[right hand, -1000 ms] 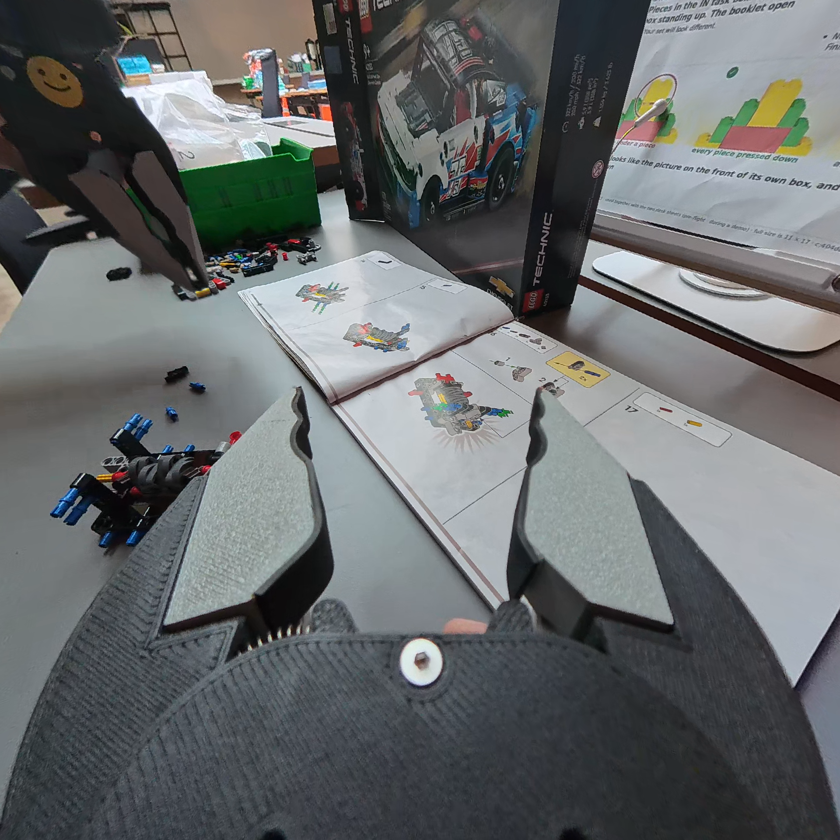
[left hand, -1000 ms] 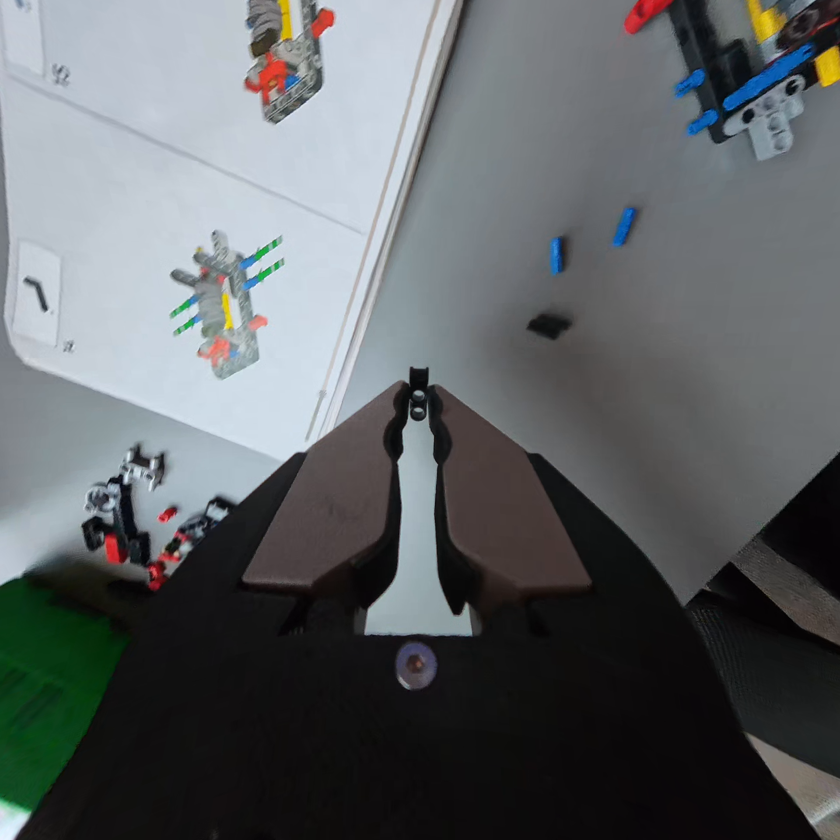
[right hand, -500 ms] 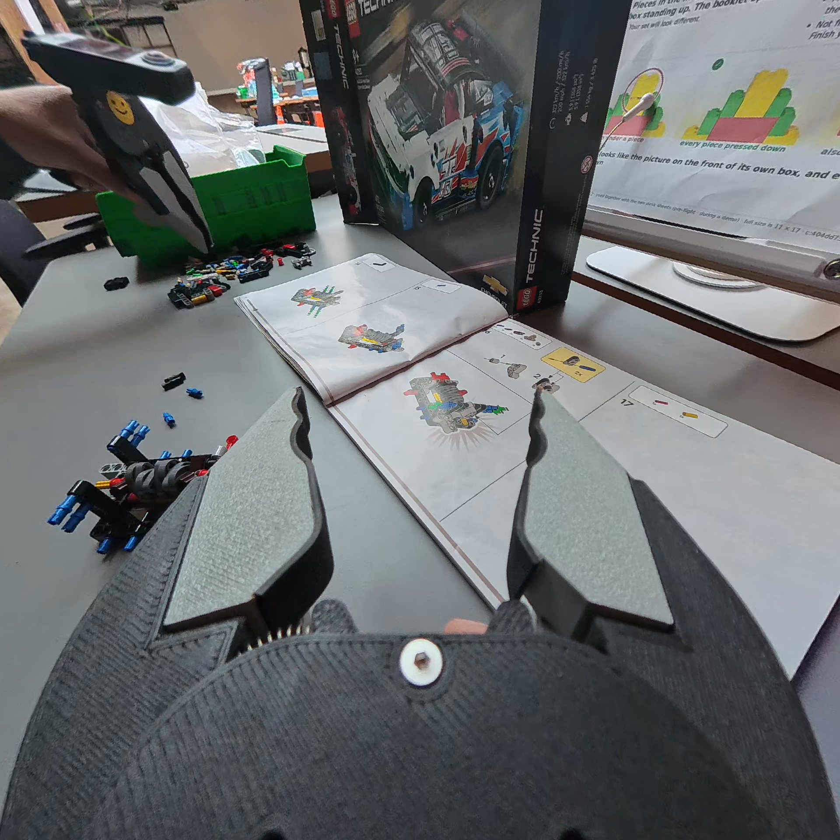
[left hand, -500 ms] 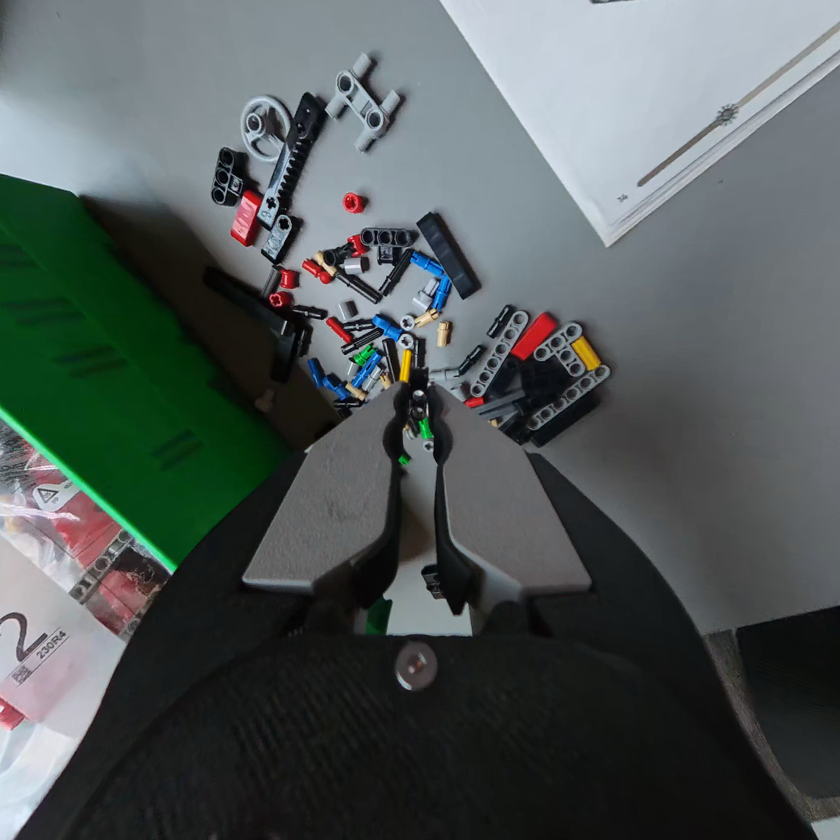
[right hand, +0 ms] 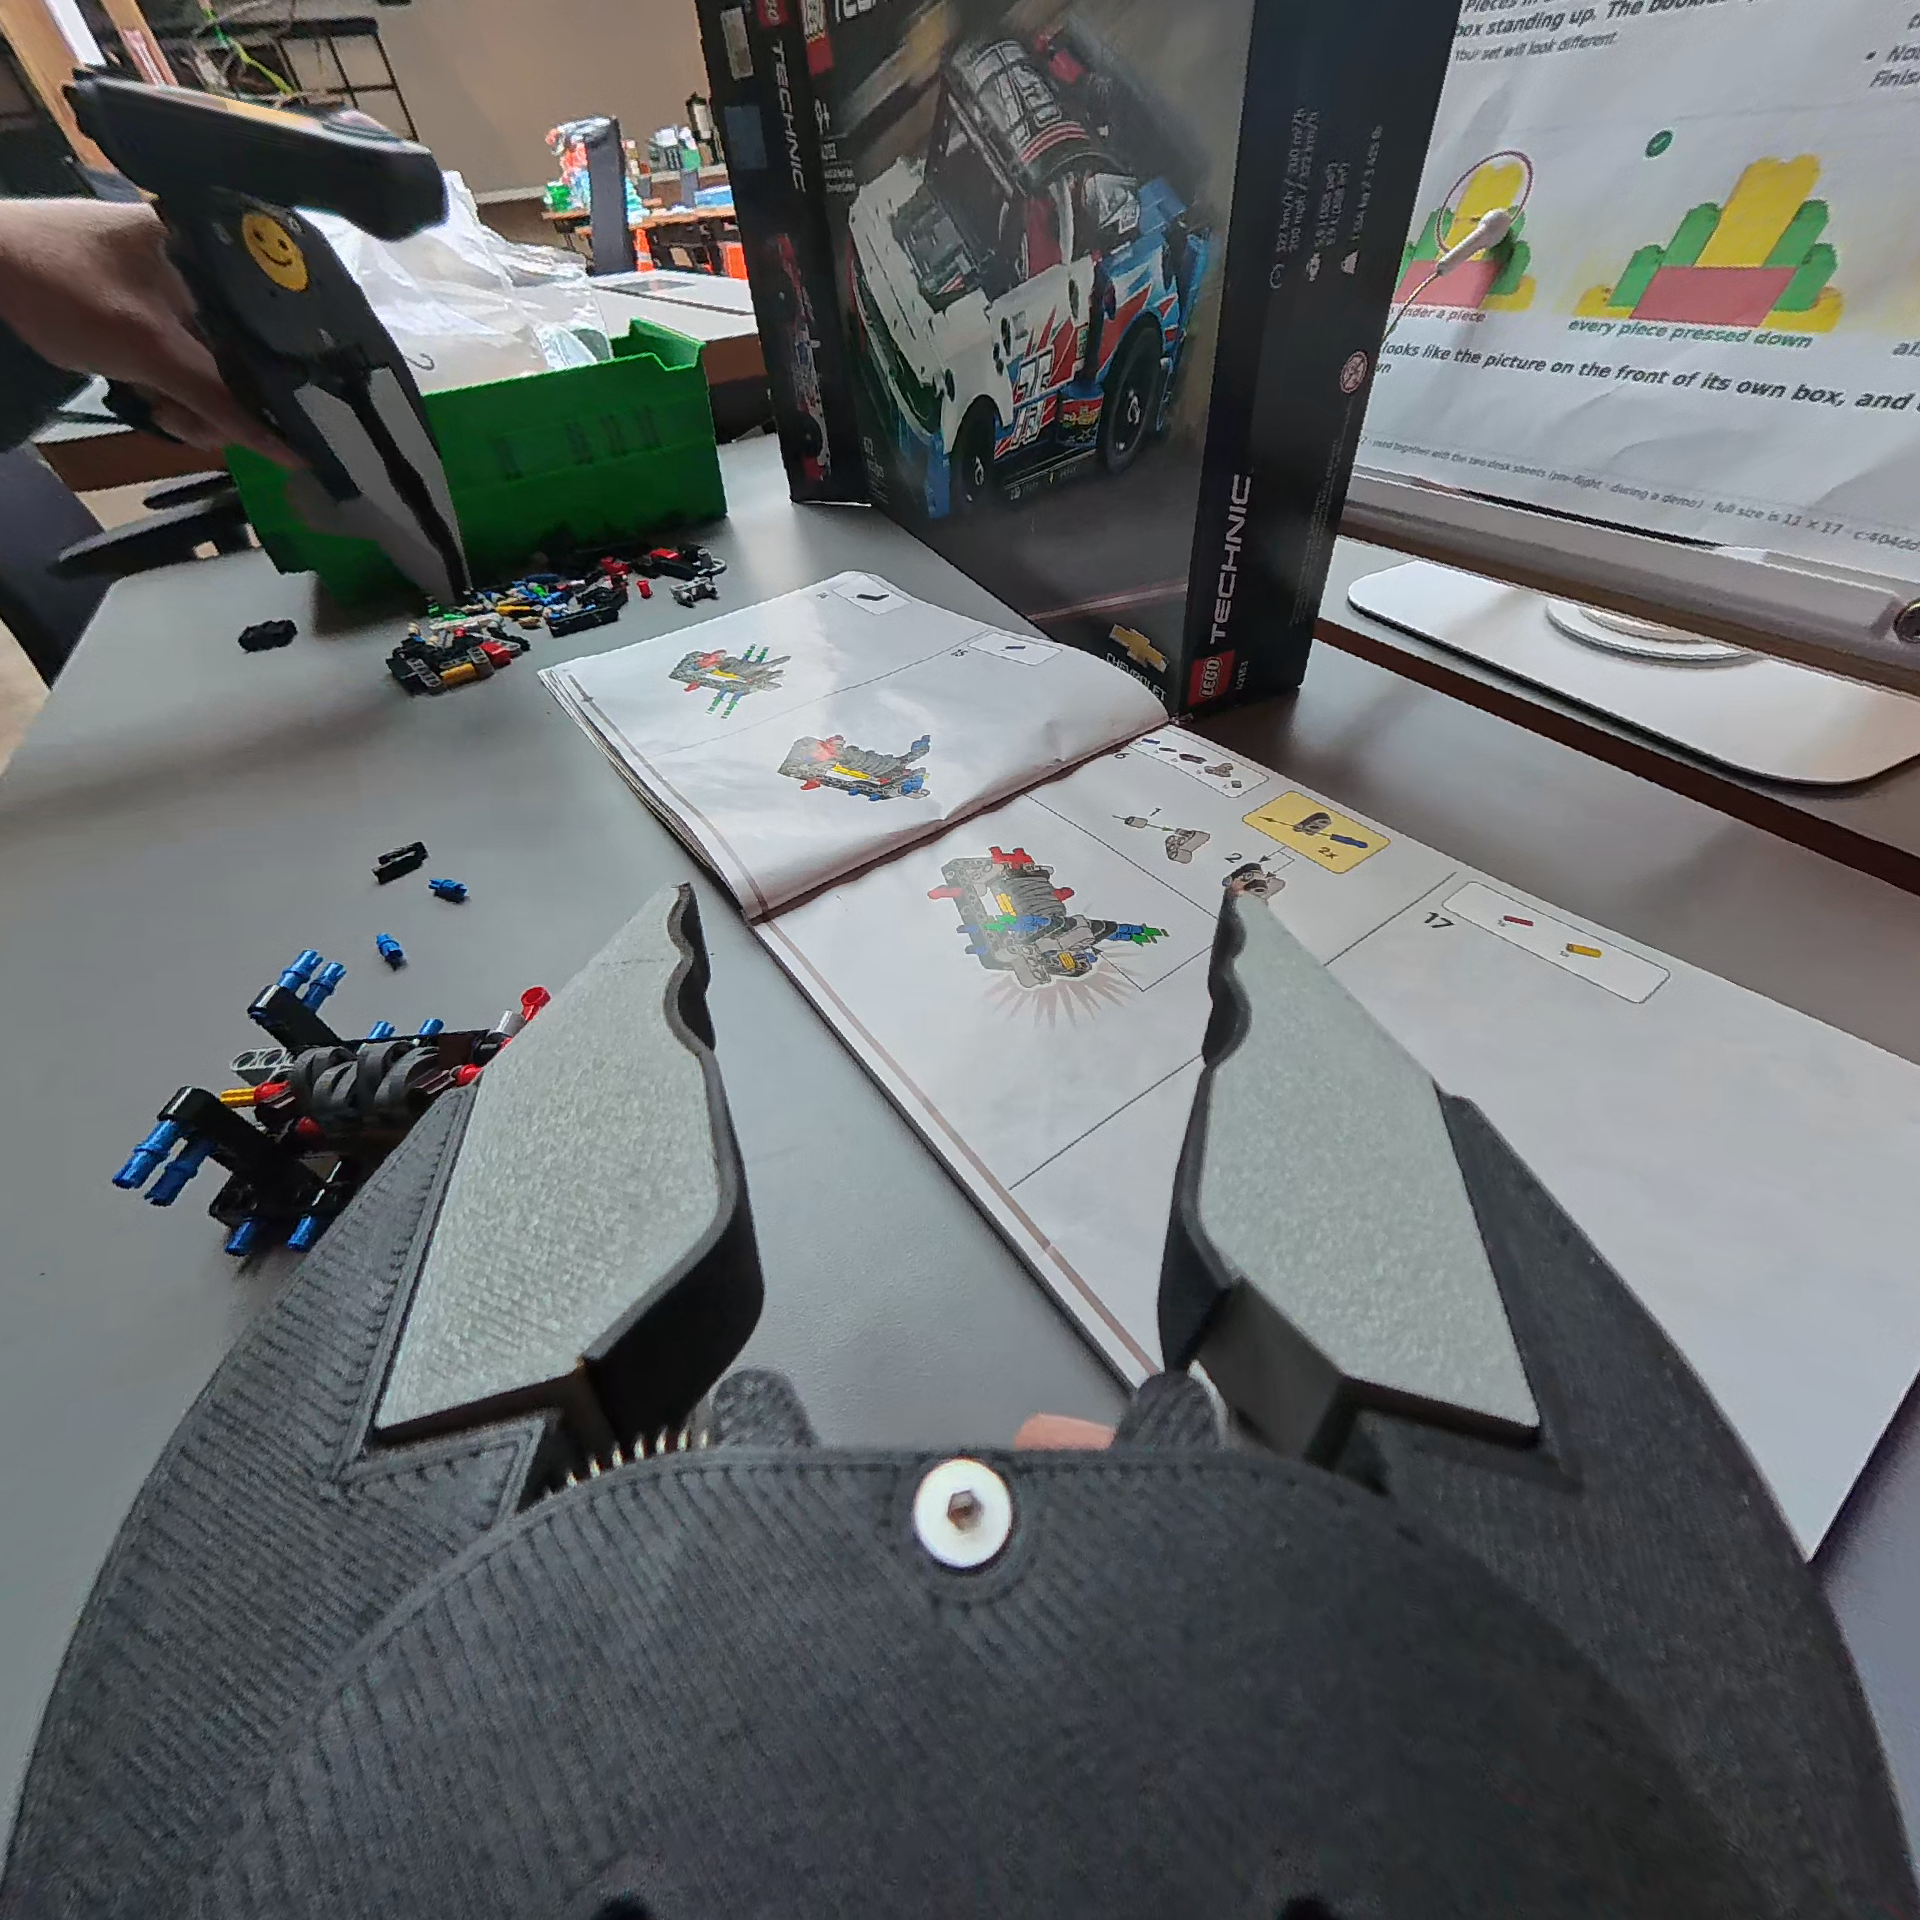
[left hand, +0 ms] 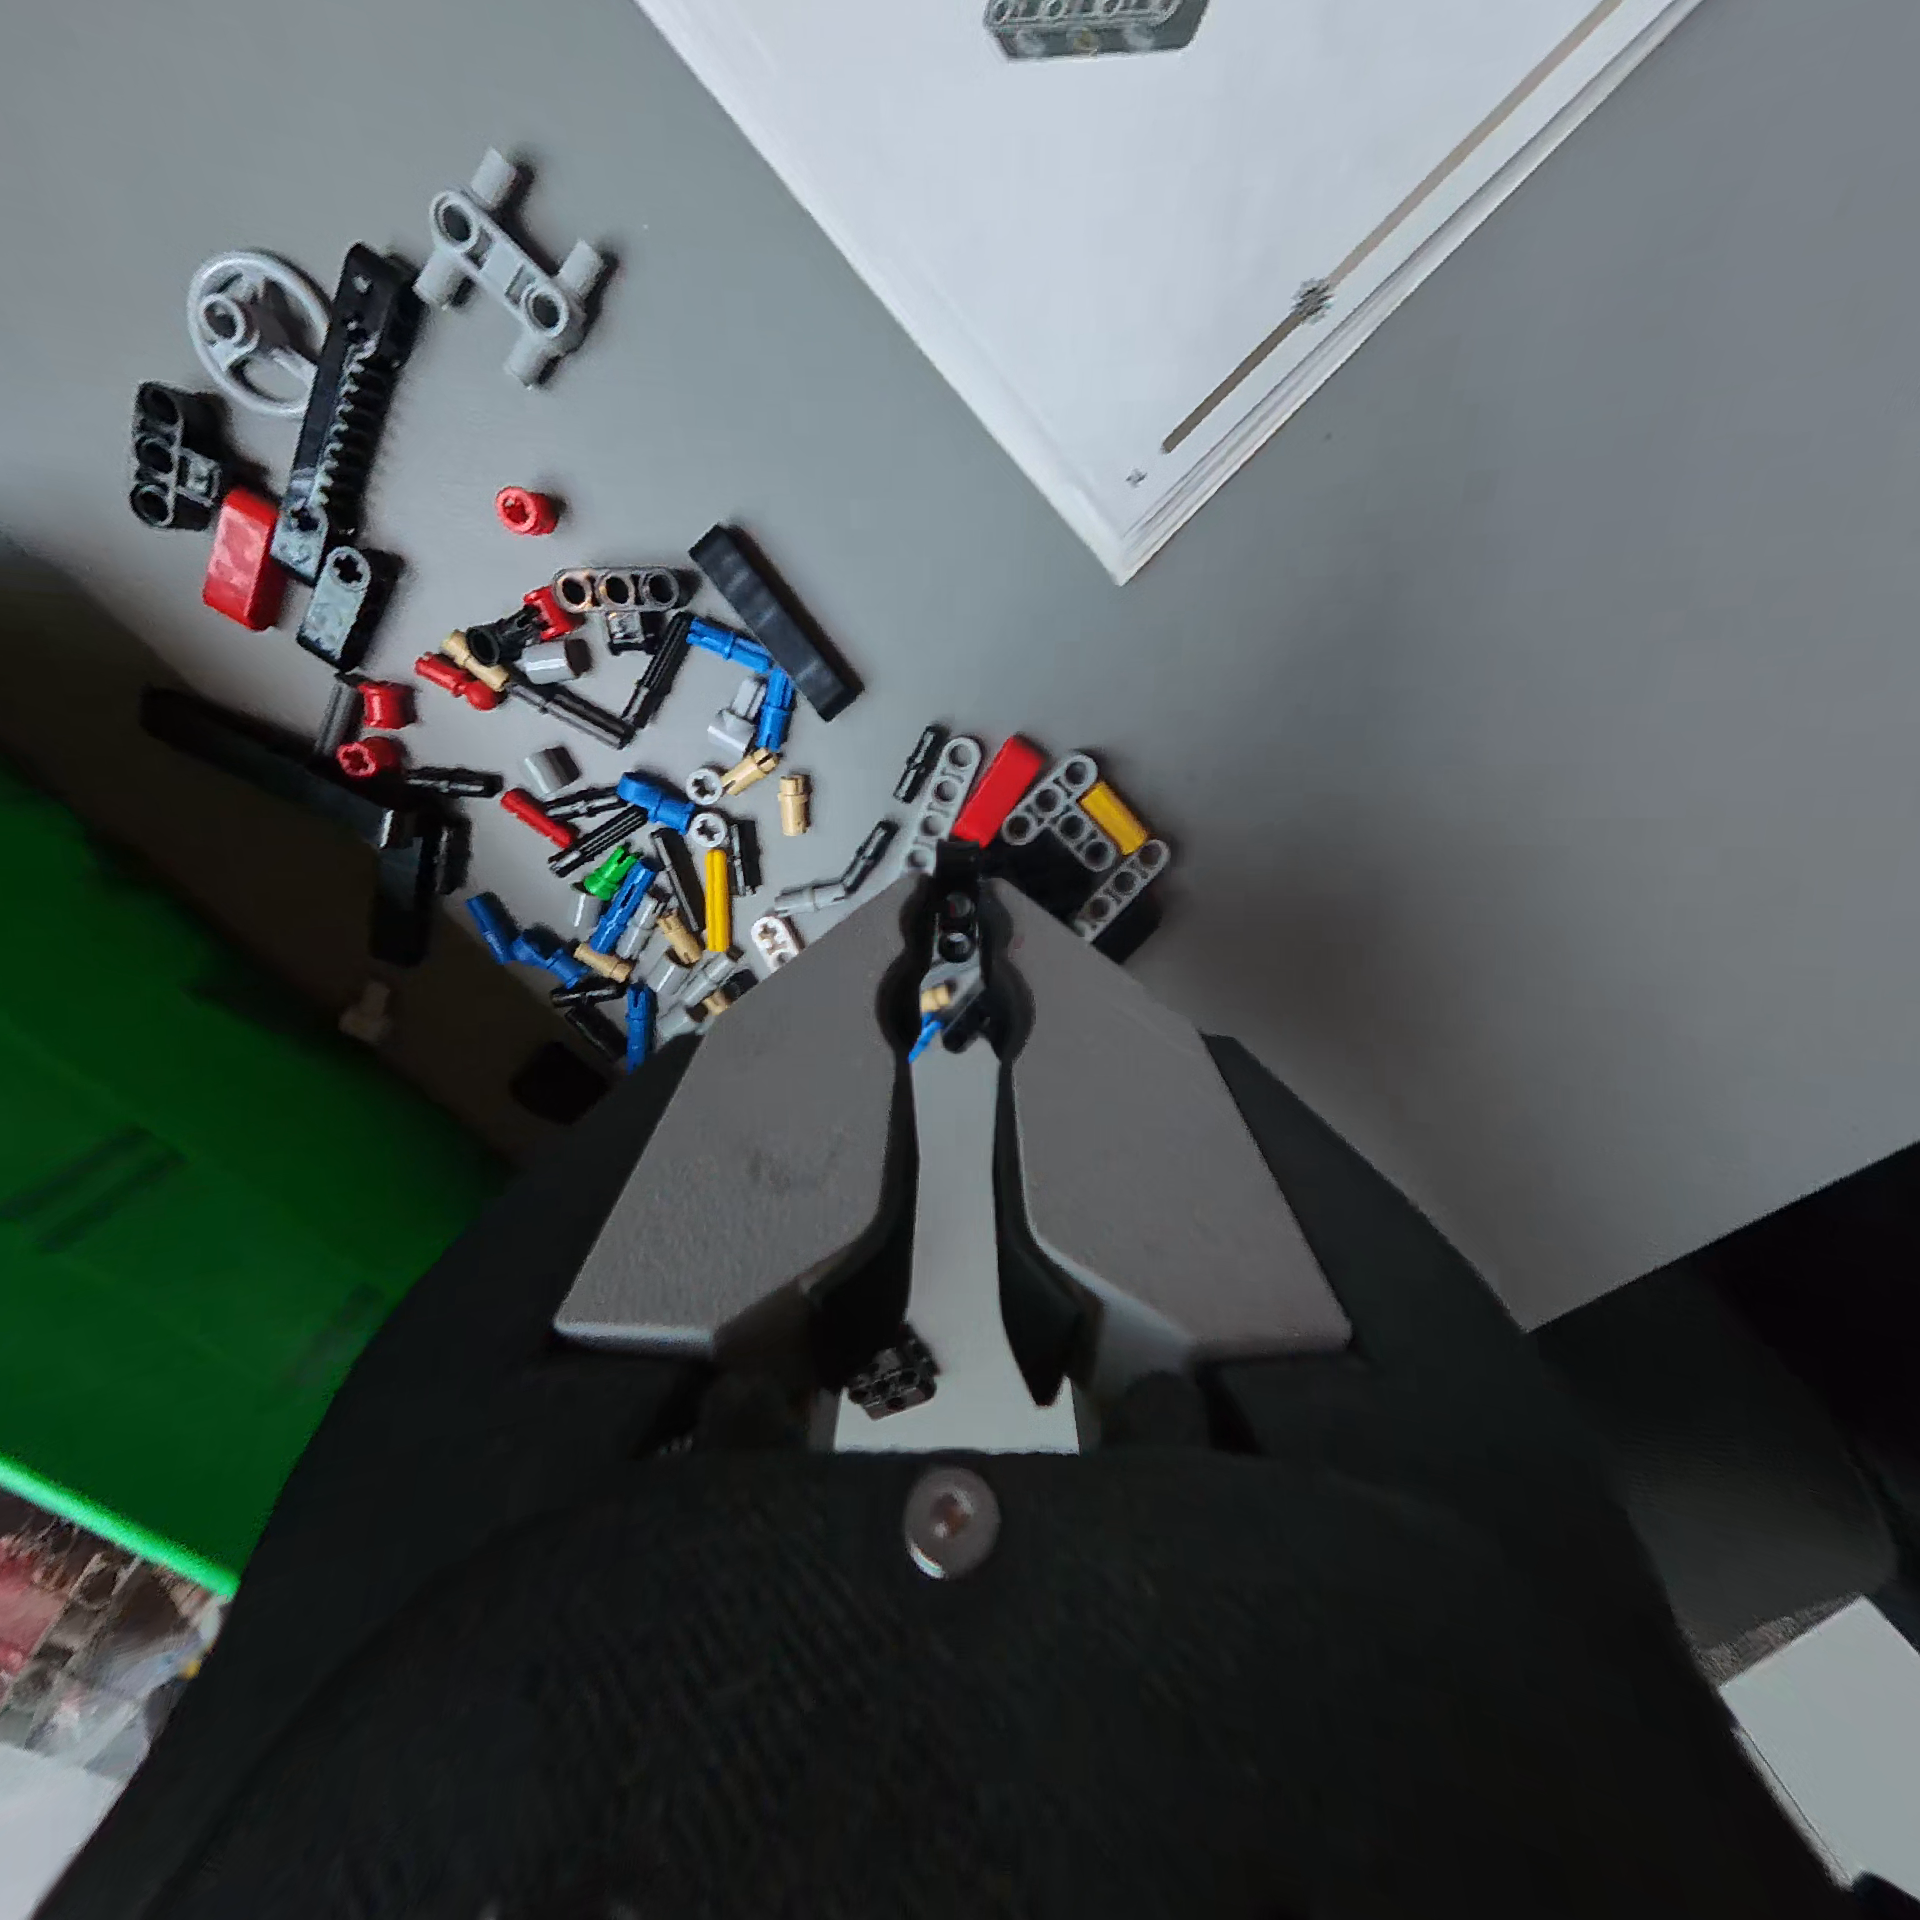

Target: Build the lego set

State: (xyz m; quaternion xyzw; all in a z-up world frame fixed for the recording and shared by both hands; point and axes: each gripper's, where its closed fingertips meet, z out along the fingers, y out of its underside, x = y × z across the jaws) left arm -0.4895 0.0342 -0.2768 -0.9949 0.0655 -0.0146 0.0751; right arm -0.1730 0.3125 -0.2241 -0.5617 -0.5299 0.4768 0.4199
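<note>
My left gripper [left hand: 956,883] is shut on a small black two-hole lego piece [left hand: 956,928] and hovers over the pile of loose pieces [left hand: 623,810], at its right edge. In the right wrist view the left gripper [right hand: 364,468] hangs over the same pile [right hand: 540,613], in front of the green bin. My right gripper [right hand: 961,914] is open and empty, low over the open instruction booklet [right hand: 935,790]. The partly built black assembly with blue pins [right hand: 312,1101] lies on the table to its left.
A green bin [left hand: 156,1143] stands beside the pile. The lego box [right hand: 1039,312] stands behind the booklet, with a monitor stand [right hand: 1662,675] to its right. A small black piece [right hand: 400,860] and two blue pins [right hand: 447,888] lie near the assembly. Tip to tip, the grippers are about 45 cm apart.
My left gripper has carried the black piece from the table beside the booklet to the loose pile by the green bin, then shifted slightly across it. The right gripper has not moved.
</note>
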